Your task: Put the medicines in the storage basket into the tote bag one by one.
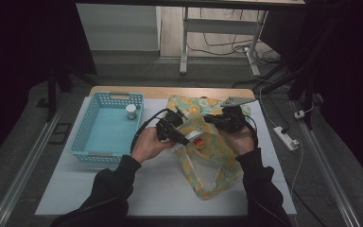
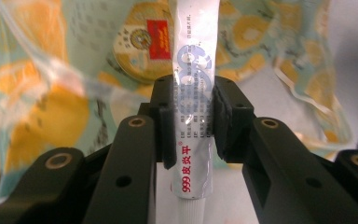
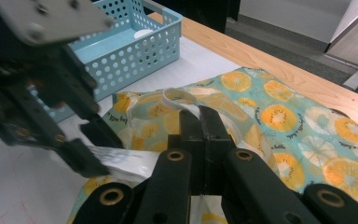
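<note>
A teal cloth bag [image 1: 212, 161] printed with orange slices lies on the white mat. My left gripper [image 2: 191, 112] is shut on a white ointment tube [image 2: 195, 42] with red lettering and holds it over the bag's mouth. Under the tube, a round tin [image 2: 142, 42] with a red label lies in the bag. My right gripper [image 3: 200, 116] is shut on the bag's rim [image 3: 177, 95] and lifts it. In the high view the left gripper [image 1: 183, 137] and right gripper [image 1: 212, 120] face each other over the bag, with the tube [image 1: 192, 128] between them.
A light blue perforated basket [image 1: 87, 137] stands left of the bag with a small white jar [image 1: 131, 111] in its far right corner. The white mat [image 1: 156, 189] covers a wooden table. Cables and a power strip [image 1: 286, 137] lie on the floor at right.
</note>
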